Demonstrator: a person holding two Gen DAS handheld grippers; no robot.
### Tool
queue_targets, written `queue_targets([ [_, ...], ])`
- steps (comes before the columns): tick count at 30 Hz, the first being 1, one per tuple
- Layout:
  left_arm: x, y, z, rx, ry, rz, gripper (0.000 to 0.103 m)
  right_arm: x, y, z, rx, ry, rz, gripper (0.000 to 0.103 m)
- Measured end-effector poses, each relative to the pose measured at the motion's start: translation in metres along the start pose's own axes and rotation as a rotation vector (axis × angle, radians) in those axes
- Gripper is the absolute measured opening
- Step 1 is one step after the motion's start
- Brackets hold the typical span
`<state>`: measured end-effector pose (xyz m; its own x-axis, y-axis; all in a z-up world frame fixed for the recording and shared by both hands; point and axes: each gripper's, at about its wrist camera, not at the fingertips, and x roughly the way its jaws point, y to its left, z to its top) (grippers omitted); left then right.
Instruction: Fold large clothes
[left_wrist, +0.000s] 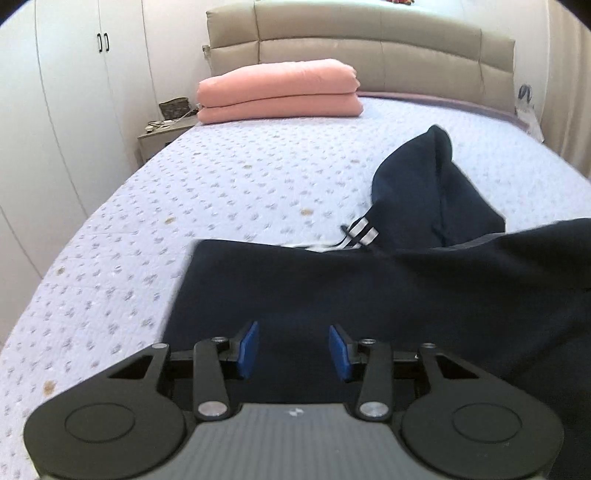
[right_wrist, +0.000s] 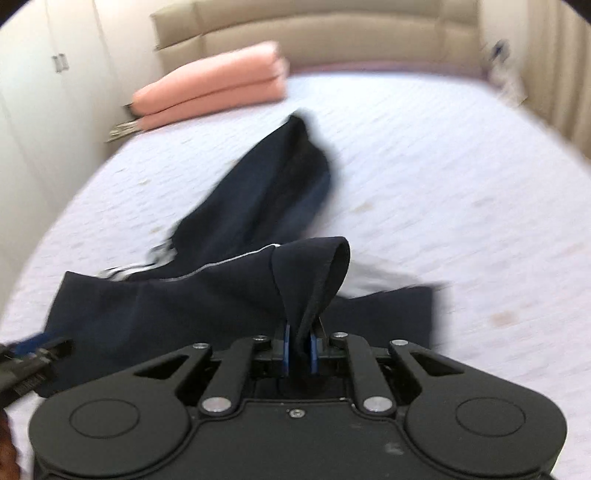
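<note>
A dark navy garment (left_wrist: 369, 288) with white stripes (left_wrist: 364, 230) lies spread on the bed, and one bunched part (left_wrist: 417, 184) reaches toward the headboard. My left gripper (left_wrist: 293, 328) hovers over the garment's near edge. Its blue pads (left_wrist: 248, 349) stand apart with nothing pinched between them. In the right wrist view, my right gripper (right_wrist: 300, 332) is shut on a fold of the navy garment (right_wrist: 147, 314), which rises in a loop (right_wrist: 317, 266) above the fingers. The left gripper (right_wrist: 37, 350) shows blurred at the left edge of that view.
A white patterned bedspread (left_wrist: 221, 184) covers the bed. A folded pink quilt (left_wrist: 277, 92) lies by the beige headboard (left_wrist: 369, 48). White wardrobe doors (left_wrist: 74, 92) and a cluttered nightstand (left_wrist: 162, 133) stand to the left.
</note>
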<state>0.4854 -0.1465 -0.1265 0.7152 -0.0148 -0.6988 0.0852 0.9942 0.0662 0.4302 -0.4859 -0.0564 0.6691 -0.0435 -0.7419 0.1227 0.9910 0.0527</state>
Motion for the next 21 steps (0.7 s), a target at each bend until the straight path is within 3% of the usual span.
queue_targets([
  [2,0.005,-0.004,0.003,0.014,-0.007,-0.019,0.044,0.004,-0.018,-0.002,0.036,0.058,-0.030,0.018],
  [5,0.030,-0.015,-0.001,0.068,0.054,0.025,0.045,0.051,-0.034,-0.022,0.071,0.241,-0.102,0.061],
  [7,0.056,-0.020,-0.009,0.104,0.143,0.063,0.038,0.071,-0.045,-0.031,0.084,0.333,-0.233,0.040],
  [8,0.059,-0.019,-0.011,0.098,0.148,0.052,0.036,0.065,-0.049,-0.028,0.102,0.310,-0.250,0.038],
  [10,0.044,-0.010,-0.002,0.051,0.089,-0.028,0.037,0.037,-0.047,-0.017,0.098,0.172,-0.245,0.040],
  [13,0.022,-0.006,0.015,0.028,0.004,-0.104,0.042,0.019,-0.023,-0.006,0.025,0.067,-0.161,0.042],
  [14,0.021,-0.008,0.019,0.029,-0.001,-0.122,0.041,0.021,-0.016,-0.006,0.018,0.058,-0.108,0.036],
  [15,0.024,-0.010,0.022,0.028,-0.001,-0.143,0.040,0.028,-0.008,-0.006,0.006,0.062,-0.079,0.013],
  [16,0.030,-0.013,0.025,0.030,0.005,-0.164,0.034,0.038,-0.001,-0.008,-0.024,0.076,-0.087,0.001],
  [18,0.040,-0.020,0.026,0.026,0.006,-0.167,0.016,0.054,0.009,-0.017,-0.067,0.088,-0.135,0.000],
  [21,0.046,-0.028,0.023,0.055,-0.050,-0.134,0.015,0.077,0.013,-0.032,-0.064,0.167,-0.171,0.000],
])
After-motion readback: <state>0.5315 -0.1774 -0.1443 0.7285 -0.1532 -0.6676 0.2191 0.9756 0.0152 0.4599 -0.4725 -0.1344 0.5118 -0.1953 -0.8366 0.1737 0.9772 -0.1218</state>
